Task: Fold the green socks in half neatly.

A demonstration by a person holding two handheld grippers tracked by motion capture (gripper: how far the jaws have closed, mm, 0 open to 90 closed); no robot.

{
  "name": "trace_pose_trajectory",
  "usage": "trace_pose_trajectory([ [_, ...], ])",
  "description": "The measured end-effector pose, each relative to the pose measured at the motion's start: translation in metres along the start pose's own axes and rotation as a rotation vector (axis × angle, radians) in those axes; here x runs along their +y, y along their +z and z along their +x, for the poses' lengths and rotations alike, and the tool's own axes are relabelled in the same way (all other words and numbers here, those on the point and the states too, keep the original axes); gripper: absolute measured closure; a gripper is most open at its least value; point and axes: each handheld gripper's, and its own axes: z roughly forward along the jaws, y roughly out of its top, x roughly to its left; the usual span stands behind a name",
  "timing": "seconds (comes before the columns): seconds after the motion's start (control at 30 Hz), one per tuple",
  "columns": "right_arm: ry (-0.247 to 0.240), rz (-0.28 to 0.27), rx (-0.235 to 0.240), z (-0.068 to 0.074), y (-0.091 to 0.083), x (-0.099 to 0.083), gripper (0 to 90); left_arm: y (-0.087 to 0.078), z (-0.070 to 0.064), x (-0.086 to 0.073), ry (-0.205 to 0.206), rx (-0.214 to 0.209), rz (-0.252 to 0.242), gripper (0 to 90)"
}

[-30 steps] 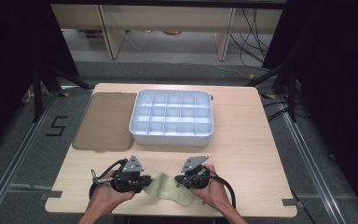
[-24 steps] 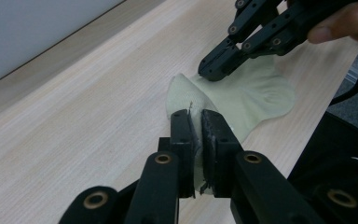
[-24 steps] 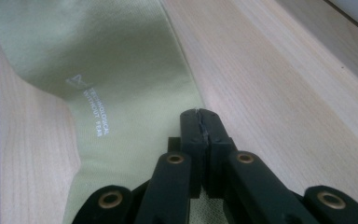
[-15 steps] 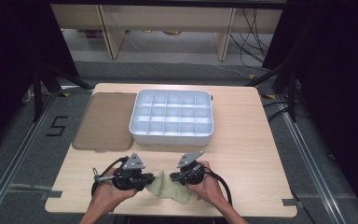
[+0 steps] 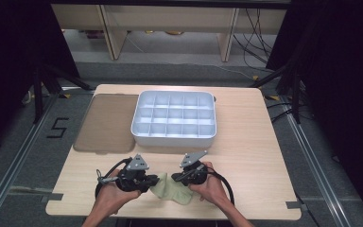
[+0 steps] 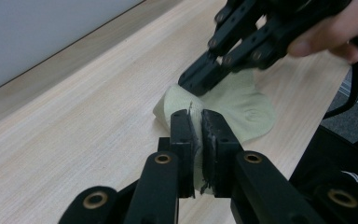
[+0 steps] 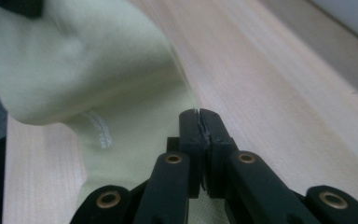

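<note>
Pale green cloth (image 5: 172, 193) lies soft and rumpled near the table's (image 5: 246, 156) front edge. Left gripper (image 6: 196, 122) and right gripper (image 7: 199, 115) each pinch its fabric, jaws clamped together.

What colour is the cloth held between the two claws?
Pale yellow-green, plain; the cloth shows best in the right gripper view.

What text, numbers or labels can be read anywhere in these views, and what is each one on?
"5": black mark on the grey floor left of the table, high view.
Pale woven lettering on the light green sock, right gripper view: too blurred to read.
Nothing legible on the white divided tray, the brown mat or either set of tongs.
</note>
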Motion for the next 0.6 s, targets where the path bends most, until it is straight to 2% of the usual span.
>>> trace_pose_trajectory([
  [0.1, -0.021, 0.001, -0.029, -0.003, -0.016, 0.000, 89.0, 0.000, 0.000, 0.000, -0.001, -0.002, 0.000, 82.9],
  [0.17, -0.019, 0.003, -0.031, -0.002, -0.027, -0.004, 89.3, -0.001, 0.000, 0.000, -0.004, -0.007, -0.002, 82.9],
  [0.2, -0.019, 0.003, -0.031, -0.002, -0.027, -0.004, 89.3, -0.001, 0.000, 0.000, -0.004, -0.007, -0.002, 82.9],
  [0.23, -0.005, 0.005, -0.025, 0.000, -0.036, -0.010, 89.3, -0.001, 0.001, 0.001, -0.009, -0.013, -0.006, 82.8],
  [0.3, -0.014, 0.008, -0.032, 0.000, -0.044, -0.016, 89.3, -0.002, 0.001, 0.001, -0.012, -0.012, -0.006, 82.8],
  [0.43, -0.015, 0.028, -0.033, 0.002, -0.052, -0.028, 89.3, -0.001, 0.000, 0.002, -0.010, -0.012, -0.009, 82.7],
  [0.6, -0.001, 0.051, -0.022, 0.004, -0.050, -0.035, 89.3, 0.001, -0.002, 0.005, -0.008, -0.023, -0.007, 82.5],
])
